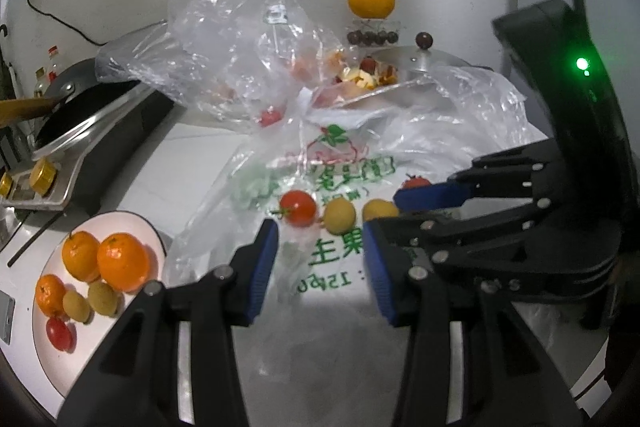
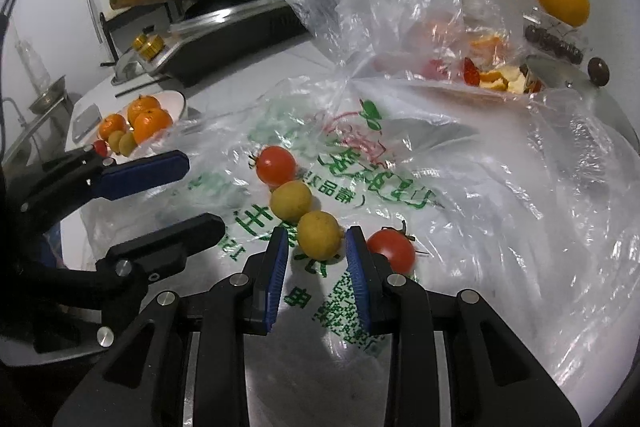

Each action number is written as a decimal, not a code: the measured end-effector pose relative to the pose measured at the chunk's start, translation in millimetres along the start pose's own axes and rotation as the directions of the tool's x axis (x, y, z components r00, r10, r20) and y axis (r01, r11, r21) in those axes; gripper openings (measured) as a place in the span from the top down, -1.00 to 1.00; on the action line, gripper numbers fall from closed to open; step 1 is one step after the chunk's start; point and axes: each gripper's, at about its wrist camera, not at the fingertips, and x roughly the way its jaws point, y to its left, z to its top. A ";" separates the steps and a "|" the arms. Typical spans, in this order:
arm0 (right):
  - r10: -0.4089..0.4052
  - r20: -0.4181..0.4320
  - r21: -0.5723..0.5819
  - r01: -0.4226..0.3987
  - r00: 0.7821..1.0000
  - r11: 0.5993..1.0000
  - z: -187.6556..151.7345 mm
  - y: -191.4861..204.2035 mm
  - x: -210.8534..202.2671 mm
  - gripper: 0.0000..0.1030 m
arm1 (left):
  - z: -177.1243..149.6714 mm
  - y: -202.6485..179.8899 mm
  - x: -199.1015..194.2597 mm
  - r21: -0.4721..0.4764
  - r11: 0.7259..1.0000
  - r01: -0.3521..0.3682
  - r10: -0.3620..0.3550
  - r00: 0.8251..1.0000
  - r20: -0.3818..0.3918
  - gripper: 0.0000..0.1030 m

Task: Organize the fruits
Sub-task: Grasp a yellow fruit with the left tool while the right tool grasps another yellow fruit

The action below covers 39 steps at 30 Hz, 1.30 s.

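Across the desk: desk [image 1: 168,163] fills both views, pale and mostly covered by plastic.
Printed bag: flat clear bag [image 2: 400,187] at frame centre, green characters and a red-and-green fruit logo; only the character for "fruit" and some digits read at all, the rest too warped to make out.
Crumpled bag: a second clear bag [image 1: 232,27] stands puffed up in the upper middle, with scraps of peel and fruit behind it.
Stove: black cooktop with a pan [image 1: 80,107] at upper left; no brand readable.
Plate: white plate [image 1: 48,339] at lower left of the left view, holding oranges, two small yellow fruits and a red tomato.
Loose fruits: a row lying on the printed bag, near plate to far: red tomato [image 2: 275,165], yellow fruit [image 2: 291,201], second yellow fruit [image 2: 320,235], another tomato [image 2: 391,251].
Right tool [image 2: 316,267]: fingers a narrow gap apart, empty, tips either side of the second yellow fruit; pads not yet pressing, as far as I can tell.
Left tool [image 1: 320,267]: fingers apart, holding nothing, low over the bag just short of the first tomato.
Risk, crowding: the fruits touch one another, so closing on one may nudge its neighbours rolling.
Risk, plastic: slippery film could get pinched with the fruit and drag the bag.
Risk, tools: both work close together and could knock.
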 end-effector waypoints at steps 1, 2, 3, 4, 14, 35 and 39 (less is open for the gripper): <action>0.005 0.001 -0.002 -0.005 1.000 1.000 0.6 -0.2 0.4 0.39 | 1.5 -1.0 1.5 0.005 1.000 -0.001 0.001 1.000 -0.001 0.13; 0.001 0.001 -0.003 -0.001 1.000 1.000 1.0 -0.4 1.1 0.39 | 2.3 -1.6 2.6 0.008 1.000 -0.002 0.002 1.000 -0.002 0.13; -0.005 0.004 -0.002 0.005 1.000 1.000 1.8 -1.4 1.2 0.39 | 3.1 -1.7 3.5 0.008 1.000 -0.002 0.002 1.000 -0.002 0.13; -0.003 0.004 0.000 0.003 1.000 1.000 2.0 -2.3 1.0 0.42 | 4.2 -2.6 4.9 0.011 1.000 -0.002 0.002 1.000 -0.006 0.13; 0.008 0.046 -0.002 -0.007 0.999 1.000 -3.0 -9.2 -16.9 0.48 | 10.0 -12.4 13.1 0.075 0.997 -0.003 0.005 1.000 -0.028 0.20; 0.002 0.157 0.061 -0.012 0.988 0.998 -12.7 -45.2 -52.2 0.47 | 24.5 -32.4 66.7 0.174 0.985 0.001 0.030 0.984 -0.177 0.36; 0.010 0.170 0.069 -0.022 0.985 0.997 -13.1 -48.6 -55.3 0.47 | 25.1 -35.5 72.7 0.198 0.980 -0.007 0.045 0.981 -0.191 0.54</action>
